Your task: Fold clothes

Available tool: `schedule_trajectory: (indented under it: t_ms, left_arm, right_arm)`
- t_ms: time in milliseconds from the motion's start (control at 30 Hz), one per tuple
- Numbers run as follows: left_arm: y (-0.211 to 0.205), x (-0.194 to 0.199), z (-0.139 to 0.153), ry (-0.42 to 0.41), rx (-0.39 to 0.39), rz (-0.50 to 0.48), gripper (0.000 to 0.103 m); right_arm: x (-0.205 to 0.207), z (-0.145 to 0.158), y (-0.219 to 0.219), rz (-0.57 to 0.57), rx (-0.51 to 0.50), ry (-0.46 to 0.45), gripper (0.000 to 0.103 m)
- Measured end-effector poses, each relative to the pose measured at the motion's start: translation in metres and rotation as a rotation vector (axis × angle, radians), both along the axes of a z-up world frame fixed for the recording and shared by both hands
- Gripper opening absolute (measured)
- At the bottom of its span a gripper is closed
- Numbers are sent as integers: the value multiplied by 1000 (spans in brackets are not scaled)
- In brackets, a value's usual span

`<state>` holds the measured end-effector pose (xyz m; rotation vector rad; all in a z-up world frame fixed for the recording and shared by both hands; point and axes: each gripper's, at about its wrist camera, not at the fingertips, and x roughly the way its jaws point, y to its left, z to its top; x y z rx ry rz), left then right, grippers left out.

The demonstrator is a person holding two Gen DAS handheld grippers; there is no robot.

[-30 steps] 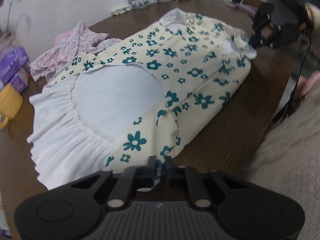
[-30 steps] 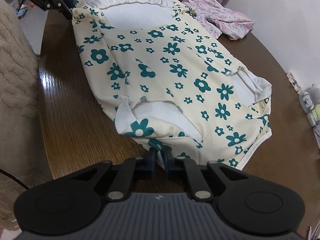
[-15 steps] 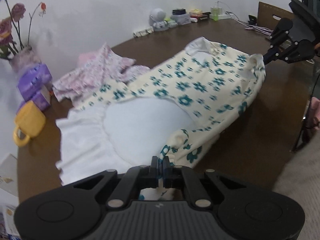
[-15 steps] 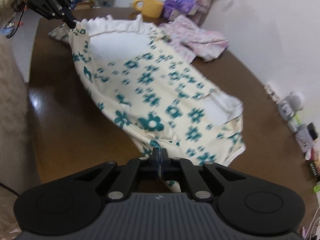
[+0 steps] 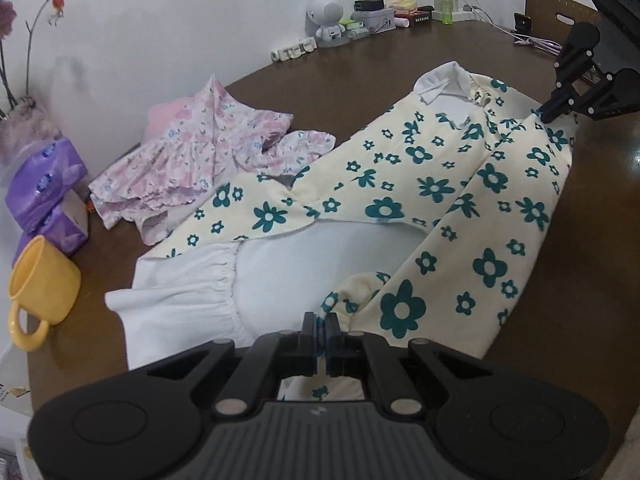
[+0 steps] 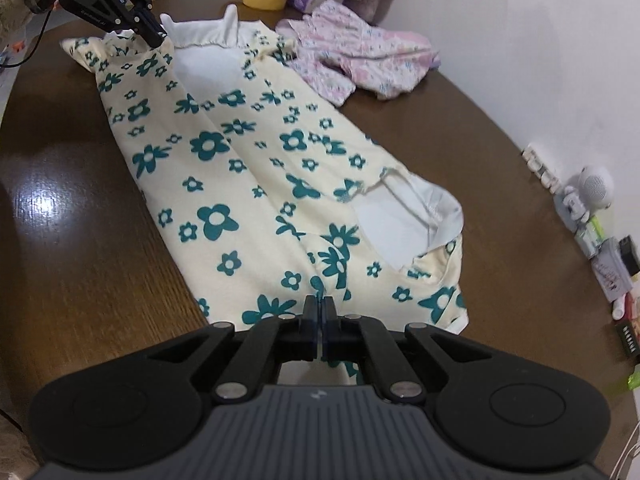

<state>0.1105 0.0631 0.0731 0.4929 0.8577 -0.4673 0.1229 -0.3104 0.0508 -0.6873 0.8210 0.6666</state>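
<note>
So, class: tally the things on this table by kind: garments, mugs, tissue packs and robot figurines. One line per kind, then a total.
Garments: 2, the floral dress and the pink dress
Mugs: 1, the yellow mug
Tissue packs: 2
Robot figurines: 1
Total: 6

One brown table [image 5: 360, 76] carries two garments: one cream floral dress [image 5: 432, 184] at centre and one pink floral garment [image 5: 200, 152] at ten o'clock. One yellow mug [image 5: 40, 280] and two purple tissue packs [image 5: 44, 184] sit at nine o'clock. Two black grippers: left gripper [image 5: 320, 324], right gripper [image 6: 319, 306].
</note>
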Motion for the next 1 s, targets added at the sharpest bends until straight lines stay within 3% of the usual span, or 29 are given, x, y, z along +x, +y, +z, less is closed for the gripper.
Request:
schedule_trajectory:
  t_ms: [300, 400, 533, 633, 733, 867, 1000]
  left_arm:
    - [5, 13, -19, 43, -40, 4, 4]
    - [12, 14, -18, 37, -73, 53, 16]
    - [20, 2, 2, -14, -134, 108, 45]
    - [12, -15, 20, -58, -182, 59, 47]
    - [-12, -24, 18, -16, -225, -21, 47]
    - [-40, -30, 3, 61, -261, -95, 46]
    - [-41, -30, -18, 120, -269, -63, 46]
  right_arm:
    - [8, -14, -3, -41, 18, 53, 1]
    - [8, -15, -4, -54, 29, 57, 2]
    - [5, -1, -14, -107, 99, 45, 10]
    - [-3, 19, -13, -119, 191, 28, 20]
    - [-12, 29, 11, -9, 254, 24, 33]
    - [-13, 17, 50, 113, 249, 50, 33]
    - [-2, -12, 58, 101, 228, 94, 33]
